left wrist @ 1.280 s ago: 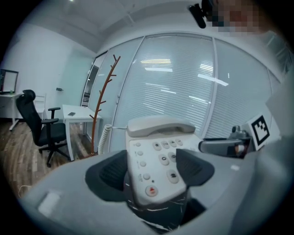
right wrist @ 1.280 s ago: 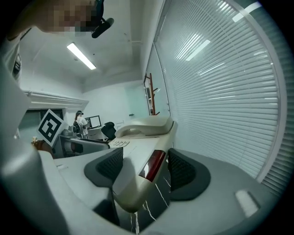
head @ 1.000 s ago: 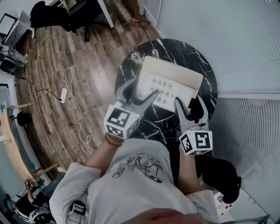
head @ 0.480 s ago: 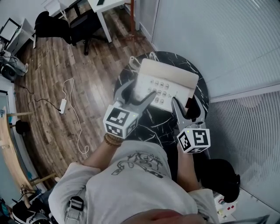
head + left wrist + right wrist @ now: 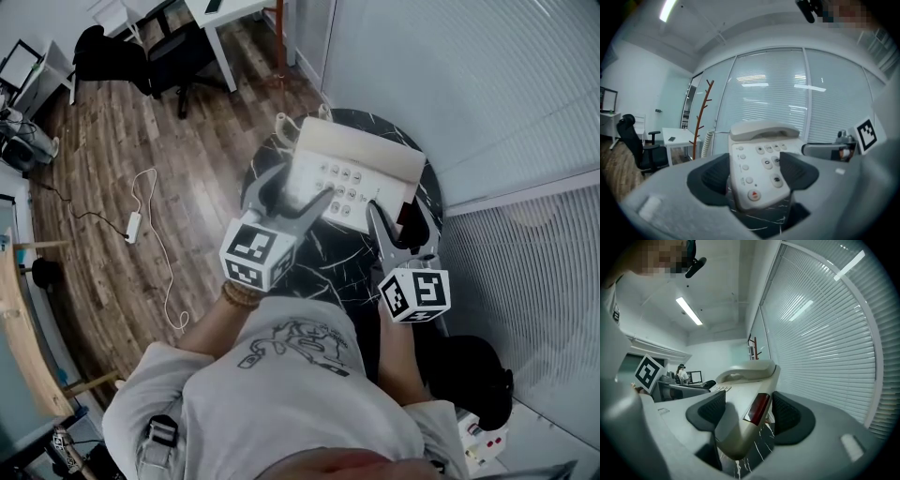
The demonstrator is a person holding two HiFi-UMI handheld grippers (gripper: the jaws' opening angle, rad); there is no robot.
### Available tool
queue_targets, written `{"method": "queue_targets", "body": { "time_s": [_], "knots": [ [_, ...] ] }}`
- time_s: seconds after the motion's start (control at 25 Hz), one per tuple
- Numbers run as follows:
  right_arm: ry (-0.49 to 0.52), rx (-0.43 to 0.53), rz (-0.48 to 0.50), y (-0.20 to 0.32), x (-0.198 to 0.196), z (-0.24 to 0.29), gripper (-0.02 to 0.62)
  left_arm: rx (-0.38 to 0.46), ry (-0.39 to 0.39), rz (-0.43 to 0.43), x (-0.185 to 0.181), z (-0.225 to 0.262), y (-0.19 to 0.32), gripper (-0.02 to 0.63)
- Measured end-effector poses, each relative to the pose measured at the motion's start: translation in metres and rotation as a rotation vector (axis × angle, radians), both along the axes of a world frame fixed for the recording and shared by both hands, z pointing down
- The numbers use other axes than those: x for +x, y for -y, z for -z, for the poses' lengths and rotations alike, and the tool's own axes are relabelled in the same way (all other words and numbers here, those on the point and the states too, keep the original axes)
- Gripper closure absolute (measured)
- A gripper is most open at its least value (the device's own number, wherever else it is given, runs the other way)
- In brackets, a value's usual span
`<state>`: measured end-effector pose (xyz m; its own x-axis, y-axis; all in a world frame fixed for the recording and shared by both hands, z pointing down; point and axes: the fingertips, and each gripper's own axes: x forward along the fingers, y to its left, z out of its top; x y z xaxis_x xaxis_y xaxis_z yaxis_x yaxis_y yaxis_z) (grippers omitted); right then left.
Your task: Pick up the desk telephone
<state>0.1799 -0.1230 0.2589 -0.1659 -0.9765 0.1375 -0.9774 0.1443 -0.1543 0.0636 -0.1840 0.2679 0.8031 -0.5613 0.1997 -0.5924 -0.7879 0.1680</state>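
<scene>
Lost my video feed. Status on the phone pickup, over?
Left gripper shut on desk telephone near-left corner. Right gripper shut on near-right corner. Handset on cradle; nothing in the way.

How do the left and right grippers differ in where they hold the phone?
The left gripper straddles the phone at its keypad corner; the right gripper straddles the corner with the dark red panel. In the head view, the left gripper angles in diagonally; the right gripper points nearly straight ahead. Both are shut on the phone's near end.
</scene>
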Motion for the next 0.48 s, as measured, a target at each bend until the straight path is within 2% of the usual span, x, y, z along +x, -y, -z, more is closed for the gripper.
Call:
{"method": "queue_targets", "body": {
  "time_s": [0.48],
  "knots": [
    [0.006, -0.003, -0.001, -0.0003, -0.0041, -0.005, 0.29, -0.018, -0.004, 0.001, -0.0034, -0.0054, 0.0001, 0.275]
  ]
}}
